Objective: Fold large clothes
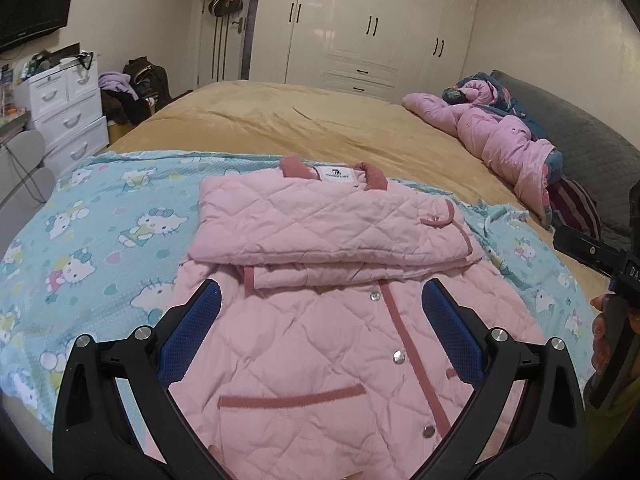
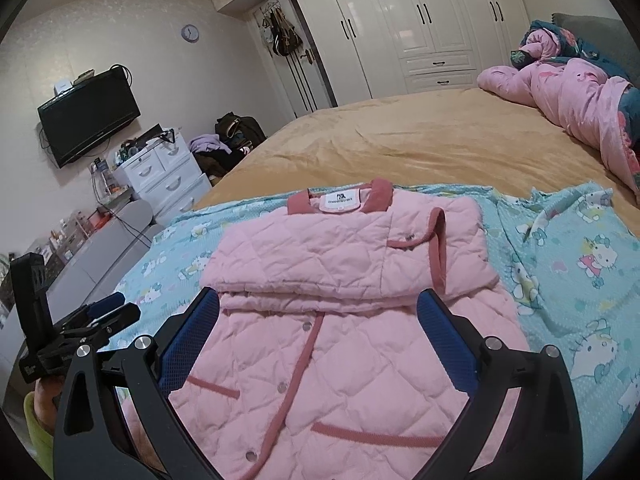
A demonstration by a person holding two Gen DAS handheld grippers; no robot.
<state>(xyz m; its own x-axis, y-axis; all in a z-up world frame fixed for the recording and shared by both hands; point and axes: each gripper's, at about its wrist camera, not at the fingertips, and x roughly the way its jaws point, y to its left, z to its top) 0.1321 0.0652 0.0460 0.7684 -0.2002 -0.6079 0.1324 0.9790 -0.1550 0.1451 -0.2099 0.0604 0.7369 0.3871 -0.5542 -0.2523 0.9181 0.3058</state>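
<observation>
Both sleeves folded across the chest of the pink quilted jacket [image 1: 320,320], lying front-up on the cartoon-print blanket [image 1: 100,240] over the bed [image 1: 320,120]. Left gripper [image 1: 320,312] and right gripper [image 2: 318,316] poised above the jacket's lower half, jaws wide apart, holding nothing. Hem out of view, probably nearest the cameras. Next: pinch the hem corners, lift, carry up toward the collar [image 1: 296,168].
</observation>
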